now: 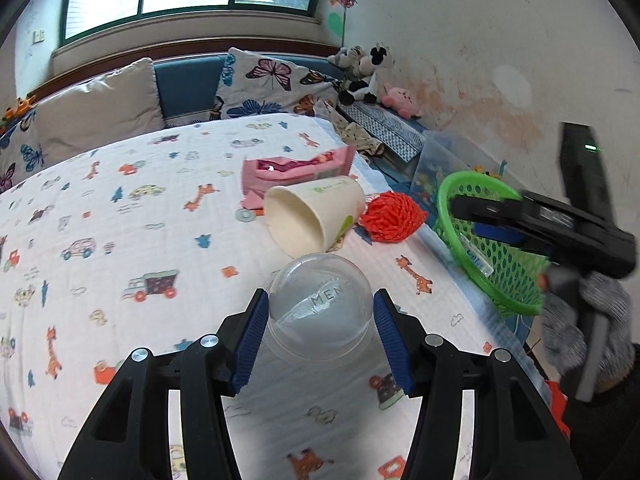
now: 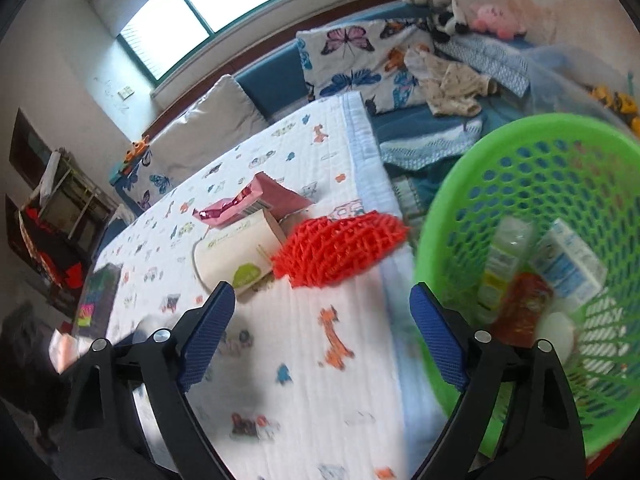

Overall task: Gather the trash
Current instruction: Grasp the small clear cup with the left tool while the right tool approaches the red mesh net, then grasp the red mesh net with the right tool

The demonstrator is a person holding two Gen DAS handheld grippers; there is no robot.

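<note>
My left gripper [image 1: 320,300] is shut on a clear plastic dome lid [image 1: 320,324], both blue pads pressed to its sides above the patterned bedsheet [image 1: 120,240]. Just beyond it a paper cup [image 1: 316,216] lies on its side, with a pink wrapper [image 1: 296,168] behind it and an orange net [image 1: 390,216] to its right. A green mesh basket [image 1: 508,276] stands off the bed's right edge. My right gripper [image 2: 322,296] is open with nothing between its fingers. It hovers over the bed edge, between the orange net [image 2: 340,248] and the basket [image 2: 560,176], which holds a bottle [image 2: 508,256], a carton and a red wrapper.
Butterfly pillows [image 1: 272,84] and a grey cushion [image 1: 100,108] line the bed's far side under the window. Plush toys [image 1: 368,72], crumpled clothes [image 2: 452,84] and a clear plastic box [image 1: 436,156] lie along the right wall. Shelves [image 2: 60,208] stand at the far left.
</note>
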